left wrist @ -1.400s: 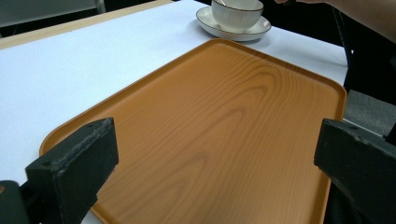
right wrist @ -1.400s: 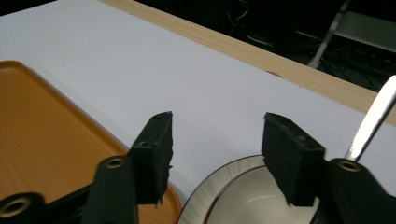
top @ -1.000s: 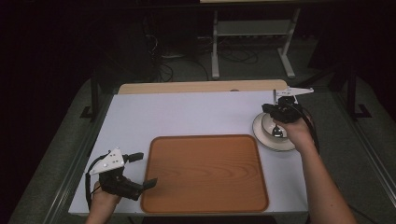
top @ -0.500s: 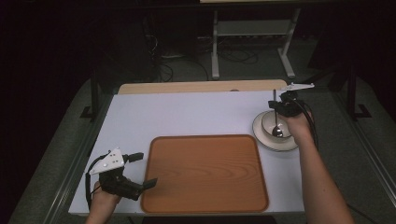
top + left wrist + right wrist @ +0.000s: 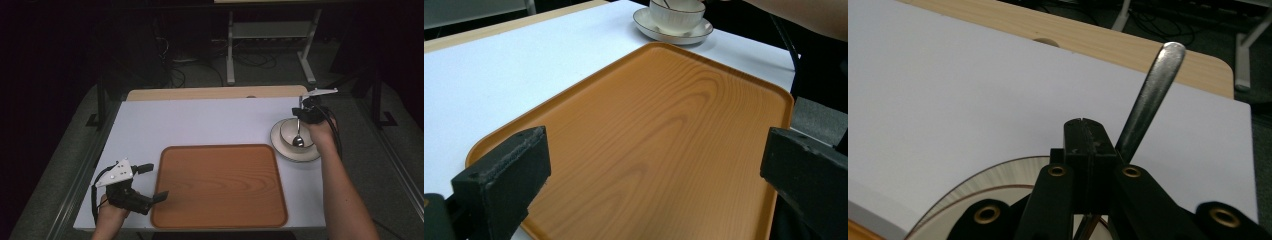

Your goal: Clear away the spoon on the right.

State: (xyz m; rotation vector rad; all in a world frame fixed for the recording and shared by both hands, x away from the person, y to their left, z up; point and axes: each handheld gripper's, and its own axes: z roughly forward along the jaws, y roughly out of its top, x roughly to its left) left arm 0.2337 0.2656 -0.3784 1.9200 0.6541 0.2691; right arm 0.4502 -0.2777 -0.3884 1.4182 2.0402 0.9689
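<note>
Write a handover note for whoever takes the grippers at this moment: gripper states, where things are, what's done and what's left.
Right gripper: shut on the spoon, holding its handle, bowl end down in the cup.
Left gripper: open, holding nothing, at the near left edge of the tray.
Cup sits on its saucer, to the right of the tray; nothing lies on the tray.
Done: spoon gripped.
Left, probably: lift the spoon out or let it go, then move the cup and saucer as needed.
</note>
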